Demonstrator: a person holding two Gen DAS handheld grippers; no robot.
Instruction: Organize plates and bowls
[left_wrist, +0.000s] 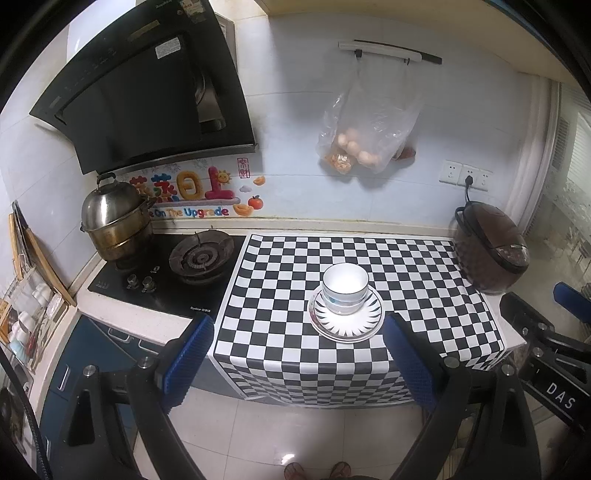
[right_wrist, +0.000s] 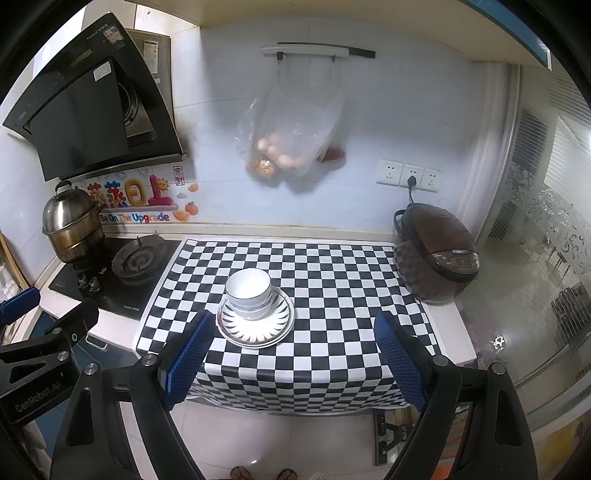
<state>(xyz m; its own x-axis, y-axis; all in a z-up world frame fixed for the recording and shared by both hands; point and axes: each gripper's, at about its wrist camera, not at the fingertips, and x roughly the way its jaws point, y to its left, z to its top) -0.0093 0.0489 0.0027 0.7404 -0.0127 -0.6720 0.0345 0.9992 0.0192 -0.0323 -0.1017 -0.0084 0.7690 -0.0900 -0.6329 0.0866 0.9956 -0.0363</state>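
— Floor tiles (left_wrist: 258, 435) first, pale, with a person's feet (left_wrist: 317, 470) at six o'clock. My left gripper (left_wrist: 299, 360) and right gripper (right_wrist: 295, 356) both gape wide, gripping nothing.

— And the surface?

— Checkered cloth (left_wrist: 406, 280) over the counter edge. Mid-cloth, I see stacked bowls (left_wrist: 345, 288) sitting in stacked plates (left_wrist: 347, 328).

— Around it?

— Rice cooker (left_wrist: 487, 254) at three o'clock, gas burner (left_wrist: 201, 256) at nine, steamer pot (left_wrist: 114, 225) beyond it. At twelve, a plastic bag (left_wrist: 365, 133) hangs on the wall. Nothing stands between the grippers and the stack.
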